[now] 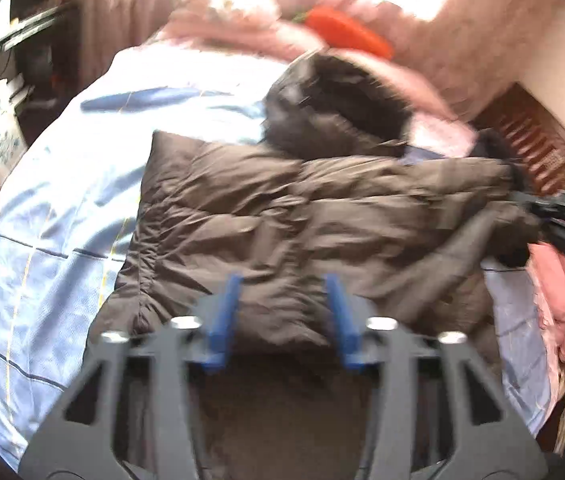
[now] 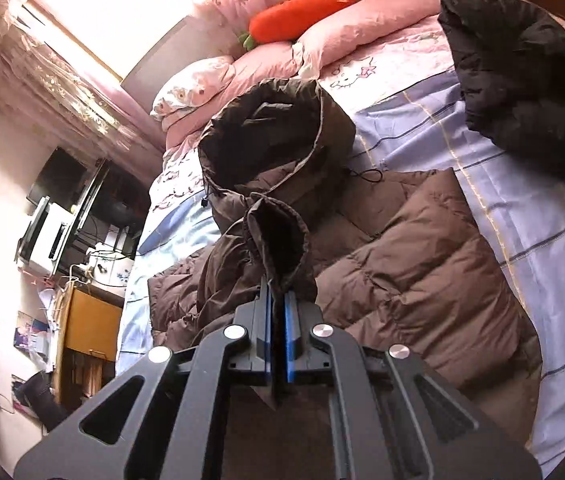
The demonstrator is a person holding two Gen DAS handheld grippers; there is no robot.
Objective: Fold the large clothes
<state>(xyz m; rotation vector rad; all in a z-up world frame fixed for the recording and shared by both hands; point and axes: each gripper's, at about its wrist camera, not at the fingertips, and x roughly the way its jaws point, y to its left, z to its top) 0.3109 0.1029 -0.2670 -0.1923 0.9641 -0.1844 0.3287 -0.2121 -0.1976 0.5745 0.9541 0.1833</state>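
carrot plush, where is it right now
The carrot plush lies at the head of the bed on the pink pillows, below the window and beyond the brown jacket's hood.

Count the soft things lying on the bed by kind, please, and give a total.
Puffy quilted jackets: 2 (brown hooded one, black one)
Pink pillows: 2
White floral pillow: 1
Orange carrot plush: 1
Total: 6
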